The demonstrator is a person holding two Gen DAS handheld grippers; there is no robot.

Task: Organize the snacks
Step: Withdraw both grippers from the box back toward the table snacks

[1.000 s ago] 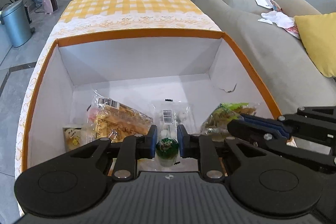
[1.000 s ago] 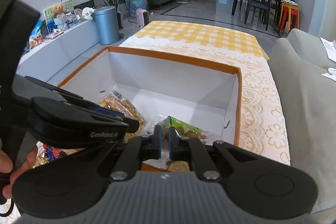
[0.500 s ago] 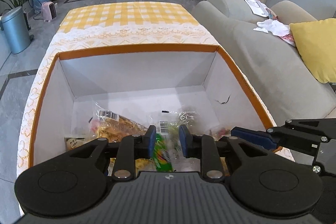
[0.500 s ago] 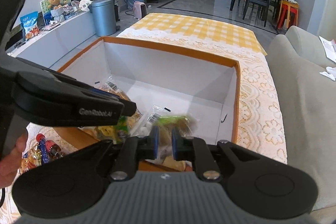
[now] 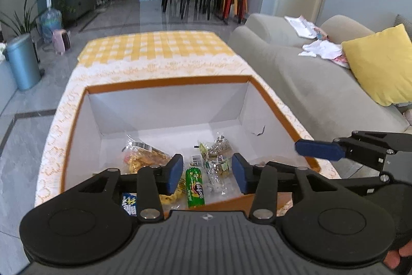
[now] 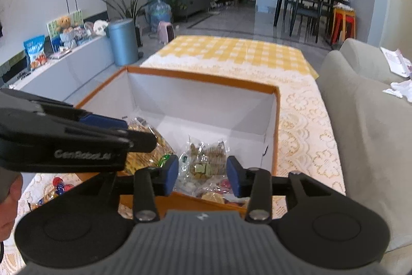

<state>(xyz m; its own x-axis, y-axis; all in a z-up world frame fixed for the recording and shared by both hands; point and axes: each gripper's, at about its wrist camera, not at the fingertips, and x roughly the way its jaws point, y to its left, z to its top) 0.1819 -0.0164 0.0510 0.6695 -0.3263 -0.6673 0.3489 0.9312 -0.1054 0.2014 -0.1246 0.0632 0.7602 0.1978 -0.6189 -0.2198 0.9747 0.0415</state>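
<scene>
An orange-rimmed white box (image 5: 167, 83) stands on the table and holds several snack packs. A green snack pack (image 5: 195, 187) lies in it near the front wall, below my left gripper (image 5: 208, 173), which is open and empty above the box. A clear bag of biscuits (image 6: 206, 159) lies in the box below my right gripper (image 6: 202, 175), also open and empty. A yellow snack bag (image 5: 144, 155) lies at the box's left. The box also shows in the right wrist view (image 6: 206, 76).
The table has a yellow checked and lace cloth (image 5: 154, 48). A grey sofa (image 5: 309, 84) with a yellow cushion (image 5: 381, 66) runs along the right. Loose wrapped sweets (image 6: 55, 188) lie on the cloth left of the box. A blue bin (image 5: 22, 61) stands on the floor.
Both grippers opened and rose. The left let go of the green pack and the right let go of the clear biscuit bag; both now lie in the box.
</scene>
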